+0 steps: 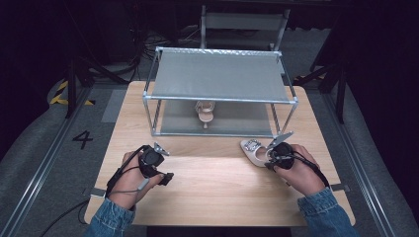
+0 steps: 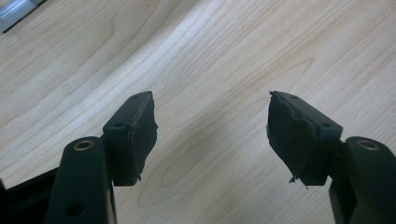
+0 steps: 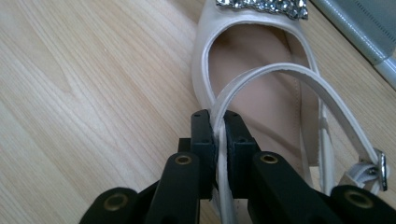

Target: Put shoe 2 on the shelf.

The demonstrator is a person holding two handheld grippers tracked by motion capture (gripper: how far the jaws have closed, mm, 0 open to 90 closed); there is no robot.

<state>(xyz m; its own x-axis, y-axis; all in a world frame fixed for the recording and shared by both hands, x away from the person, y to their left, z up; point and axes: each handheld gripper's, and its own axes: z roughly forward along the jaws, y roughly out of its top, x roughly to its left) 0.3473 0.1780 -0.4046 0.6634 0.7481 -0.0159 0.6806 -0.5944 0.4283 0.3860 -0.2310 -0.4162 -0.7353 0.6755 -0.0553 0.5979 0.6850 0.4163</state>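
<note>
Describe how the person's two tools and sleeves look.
Both tools, left tool and right tool, are black, each topped by a grey three-cornered plate. Their jaws end in worn black pads with ragged edges and brass-coloured rivets. A thin cable trails from the left one. Blue denim sleeves cover the forearms.

From my station I saw a light wooden table (image 1: 207, 187) with a two-tier metal-framed shoe rack (image 1: 220, 74) standing at its far half. Grey fabric stretched across the rack's top shelf. On the lower shelf (image 1: 237, 118) stood a pale heeled sandal (image 1: 205, 112), upright, with its heel toward me. Behind the rack a grey metal chair (image 1: 244, 22) faced the table. A black numeral 4 (image 1: 82, 138) marked the grey floor left of the table, near yellow-and-black tape (image 1: 62, 94).
</note>
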